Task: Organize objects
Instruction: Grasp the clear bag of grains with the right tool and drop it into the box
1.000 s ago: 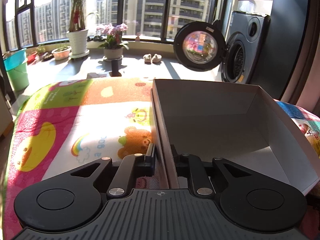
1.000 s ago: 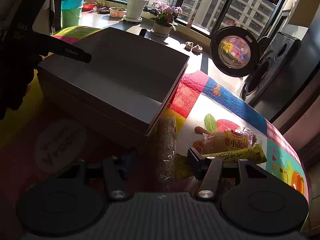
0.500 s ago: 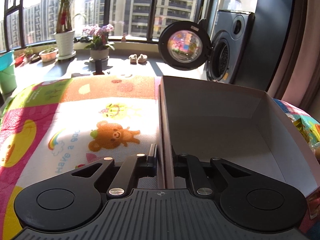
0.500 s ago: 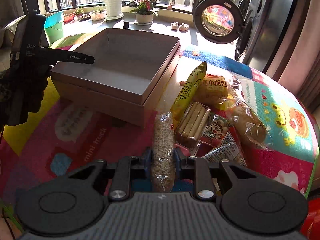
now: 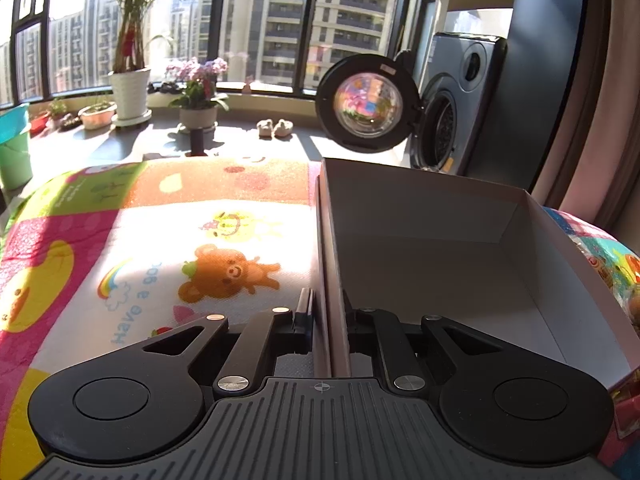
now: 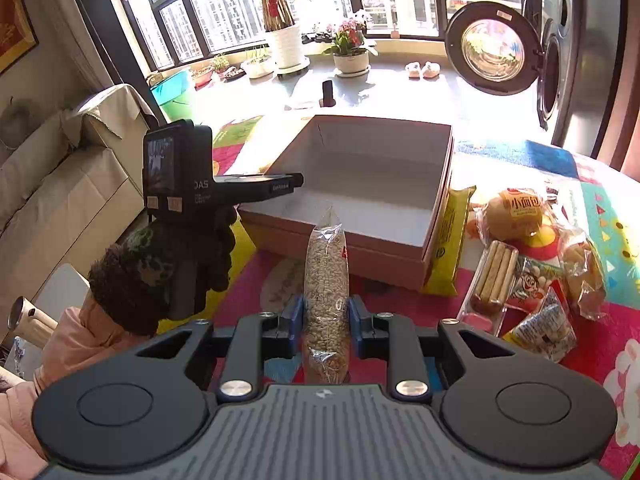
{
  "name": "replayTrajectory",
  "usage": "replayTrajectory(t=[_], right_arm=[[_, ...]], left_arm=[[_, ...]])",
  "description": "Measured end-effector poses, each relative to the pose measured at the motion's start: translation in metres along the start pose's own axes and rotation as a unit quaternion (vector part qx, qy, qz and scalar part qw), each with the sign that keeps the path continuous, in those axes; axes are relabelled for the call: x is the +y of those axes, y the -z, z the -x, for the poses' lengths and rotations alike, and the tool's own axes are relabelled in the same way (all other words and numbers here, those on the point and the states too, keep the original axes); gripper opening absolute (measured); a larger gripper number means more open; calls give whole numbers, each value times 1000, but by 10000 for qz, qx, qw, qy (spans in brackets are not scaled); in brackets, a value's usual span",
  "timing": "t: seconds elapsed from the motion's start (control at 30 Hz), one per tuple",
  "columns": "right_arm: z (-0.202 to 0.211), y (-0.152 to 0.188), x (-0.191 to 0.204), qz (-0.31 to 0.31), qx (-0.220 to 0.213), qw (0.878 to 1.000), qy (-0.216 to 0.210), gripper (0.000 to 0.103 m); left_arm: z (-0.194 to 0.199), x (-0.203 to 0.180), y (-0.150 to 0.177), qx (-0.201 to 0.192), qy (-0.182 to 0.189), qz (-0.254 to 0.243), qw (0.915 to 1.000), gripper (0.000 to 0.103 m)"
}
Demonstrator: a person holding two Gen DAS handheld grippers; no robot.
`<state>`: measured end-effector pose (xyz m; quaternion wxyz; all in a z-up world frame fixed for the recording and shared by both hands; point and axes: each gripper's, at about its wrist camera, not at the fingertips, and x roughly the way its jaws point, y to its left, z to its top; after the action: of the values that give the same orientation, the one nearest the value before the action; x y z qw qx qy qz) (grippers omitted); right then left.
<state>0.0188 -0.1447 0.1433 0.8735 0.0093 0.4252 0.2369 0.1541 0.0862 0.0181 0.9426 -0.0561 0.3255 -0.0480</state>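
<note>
An open cardboard box (image 6: 436,216) with a pale inside stands on the colourful cartoon mat (image 6: 600,200). My left gripper (image 5: 327,312) is shut on the box's left wall (image 5: 325,240), one finger outside and one inside. From the right wrist view that gripper (image 6: 296,180) shows at the box's near-left corner, held by a gloved hand (image 6: 172,264). My right gripper (image 6: 326,312) is shut on a clear bag of seeds (image 6: 326,264), lifted above the mat in front of the box. The box holds nothing I can see.
A heap of snack packets (image 6: 532,264) lies right of the box, with a yellow packet (image 6: 450,240) leaning on its right wall. Behind are plant pots (image 6: 286,46), a green bucket (image 6: 176,94) and a washing machine with its door open (image 6: 492,48). A sofa (image 6: 48,184) stands at the left.
My right gripper shut on the seed bag and rose with it, rolling so the box now lies straight ahead. The left gripper has kept its hold on the box wall.
</note>
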Motion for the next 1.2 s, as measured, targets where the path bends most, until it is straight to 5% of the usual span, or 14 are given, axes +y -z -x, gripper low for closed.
replayTrajectory(t=[0.23,0.5,0.87,1.2], right_arm=[[-60,-69,3,-122,-307,9986,424,23],[-109,-90,15,-241,-303,9953,889,23],[-98,-82,33,197,-544,9931,1019,33],[-64,-21,2,395,-541,9791,1922,44]], left_arm=[[2,2,2,-36,40,7,10000,13],[1,3,2,-36,57,22,10000,14],[2,3,3,-47,66,19,10000,14],[3,1,2,-54,31,-2,10000,14]])
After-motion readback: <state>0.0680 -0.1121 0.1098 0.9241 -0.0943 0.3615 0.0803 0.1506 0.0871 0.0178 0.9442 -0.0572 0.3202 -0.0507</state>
